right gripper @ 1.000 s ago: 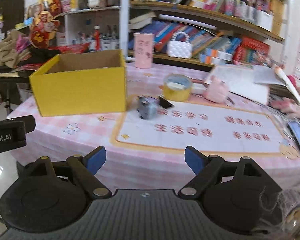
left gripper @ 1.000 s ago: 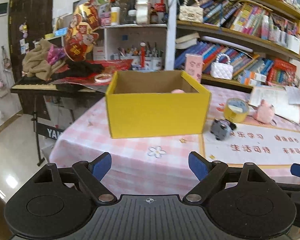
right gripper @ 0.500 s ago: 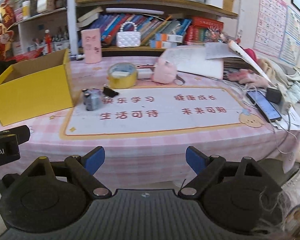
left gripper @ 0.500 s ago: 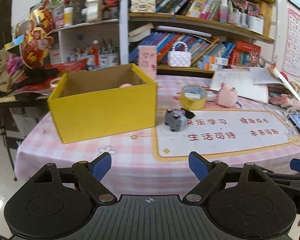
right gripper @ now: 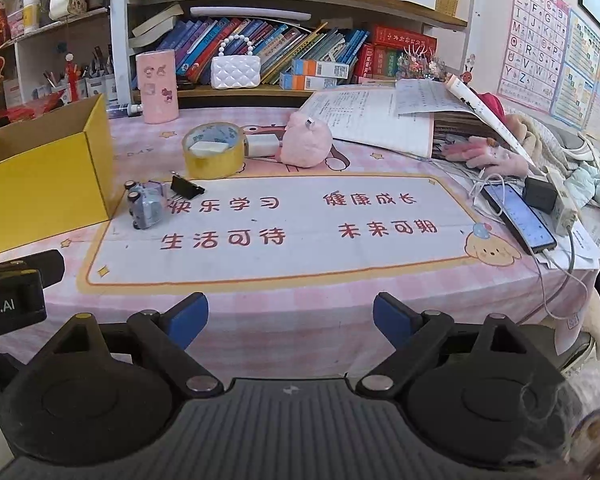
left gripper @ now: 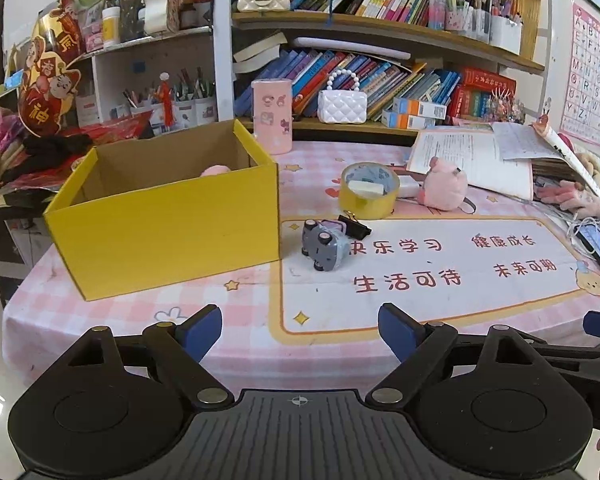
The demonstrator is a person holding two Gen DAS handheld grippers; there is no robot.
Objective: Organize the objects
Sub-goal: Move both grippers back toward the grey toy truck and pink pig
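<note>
A: What took up the most room?

B: The surface (left gripper: 112, 312), covered in a pink checked cloth, with a white mat (right gripper: 284, 232) printed in red characters laid over its middle. Behind it stood a bookshelf (left gripper: 380, 32) packed with books.

A: And on the surface itself?

B: The yellow box (left gripper: 168, 232) was the biggest item, open at the top, sitting at the left with one corner just over the mat's edge. Something pink (left gripper: 216, 170) lay inside it, mostly hidden by the wall. To the right, papers (right gripper: 372, 116) were spread open at the back, and a phone (right gripper: 518, 216) lay on a cable near the right edge.

A: The smaller things?

B: A pink plush toy (right gripper: 306, 140) sat behind the mat, just beside a roll of yellow tape (right gripper: 214, 156). A grey toy car (left gripper: 325, 245) lay tipped on its side just right of the box, a black binder clip (left gripper: 355, 227) touching it.

A: The claws?

B: The left claw (left gripper: 300, 330) hung released over the near edge, nothing between its blue pads. The right claw (right gripper: 290, 318) was also empty, its jaws opening wider, short of the mat.
</note>
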